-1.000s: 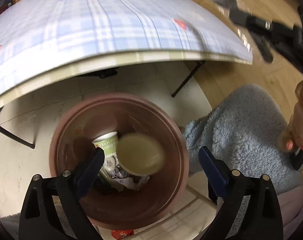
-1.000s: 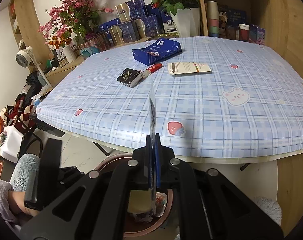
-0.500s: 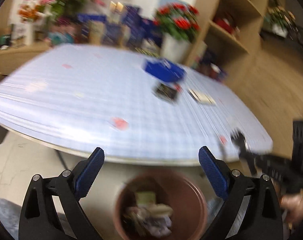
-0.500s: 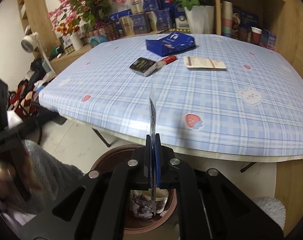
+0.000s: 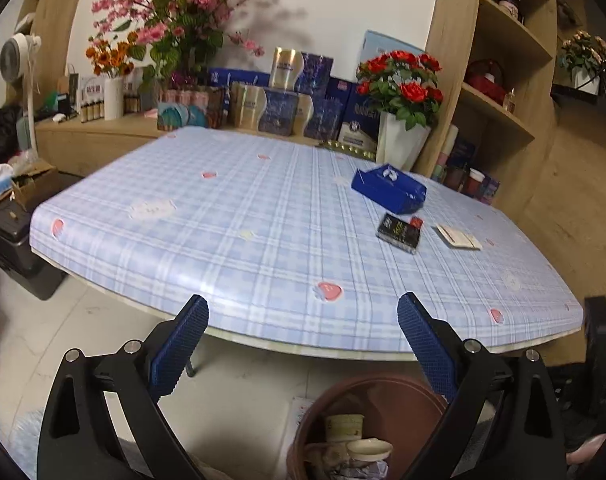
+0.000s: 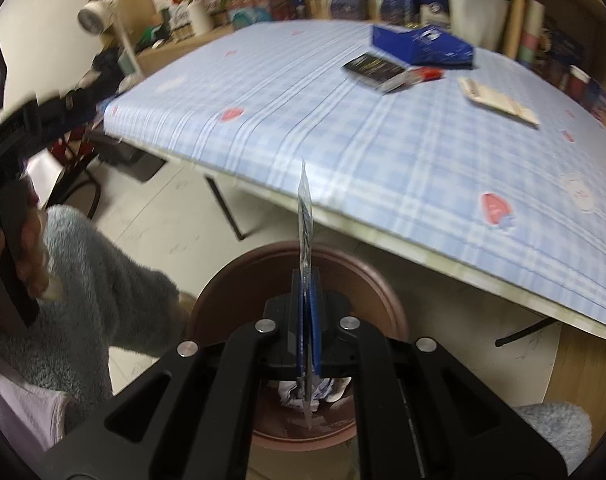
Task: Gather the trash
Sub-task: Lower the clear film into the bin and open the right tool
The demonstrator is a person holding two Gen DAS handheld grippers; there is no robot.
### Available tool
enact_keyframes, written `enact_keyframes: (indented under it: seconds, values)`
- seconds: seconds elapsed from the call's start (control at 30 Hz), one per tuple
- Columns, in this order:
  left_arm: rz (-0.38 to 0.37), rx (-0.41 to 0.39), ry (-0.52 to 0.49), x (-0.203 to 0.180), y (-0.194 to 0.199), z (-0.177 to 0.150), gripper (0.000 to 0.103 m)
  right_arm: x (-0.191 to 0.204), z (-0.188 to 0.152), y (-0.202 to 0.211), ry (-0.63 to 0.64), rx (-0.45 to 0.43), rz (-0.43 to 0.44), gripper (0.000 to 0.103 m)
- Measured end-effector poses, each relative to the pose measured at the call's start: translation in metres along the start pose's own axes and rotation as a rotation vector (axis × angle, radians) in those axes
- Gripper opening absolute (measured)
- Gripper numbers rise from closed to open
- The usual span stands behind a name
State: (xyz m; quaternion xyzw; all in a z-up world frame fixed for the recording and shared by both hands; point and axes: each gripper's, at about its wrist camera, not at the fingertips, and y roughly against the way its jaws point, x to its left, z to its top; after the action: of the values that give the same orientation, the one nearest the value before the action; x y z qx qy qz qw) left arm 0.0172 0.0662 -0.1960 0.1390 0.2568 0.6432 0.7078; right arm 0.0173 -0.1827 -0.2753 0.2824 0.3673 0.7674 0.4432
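The right gripper pinches a thin wrapper edge-on between its fingers, above the brown bin on the floor below the worktop edge. The left gripper has its fingers spread with nothing between them. A blue box lies on the worktop.

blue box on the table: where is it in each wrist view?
Left wrist: blue box sits right of centre, far side of the table, in front of the white rose vase.
Right wrist: blue box is upper right, blurred.
Shared landmark: black packet lying just nearer the camera.
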Motion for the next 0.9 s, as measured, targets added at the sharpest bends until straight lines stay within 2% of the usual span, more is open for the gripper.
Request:
enact_keyframes:
  seconds: [0.1,0.2,0.33,0.63,0.7,0.73,0.77,0.9]
  values:
    - [0.02,-0.017,0.003,0.007,0.002,0.001,0.093,0.012,-0.004,-0.014,0.024,0.047,0.024,0.007]
    - [0.019,0.001,0.022,0.012,-0.001,-0.002,0.093,0.023,-0.01,-0.032,0.058,0.116,0.038,0.007]
    - [0.028,0.028,0.019,0.014,-0.008,-0.006,0.093,0.033,-0.02,-0.058,0.094,0.243,0.061,0.007]
    - [0.032,0.063,0.032,0.017,-0.015,-0.011,0.093,0.042,-0.03,-0.078,0.129,0.351,0.05,0.008]
    - [0.032,0.069,0.032,0.016,-0.016,-0.012,0.093,0.042,-0.031,-0.079,0.129,0.356,0.049,0.017]
    - [0.032,0.071,0.031,0.016,-0.016,-0.012,0.093,0.043,-0.031,-0.077,0.13,0.351,0.052,0.033]
    - [0.032,0.072,0.029,0.016,-0.016,-0.012,0.093,0.042,-0.031,-0.076,0.132,0.346,0.052,0.045]
    - [0.031,0.075,0.023,0.014,-0.017,-0.013,0.093,0.042,-0.029,-0.071,0.143,0.322,0.047,0.063]
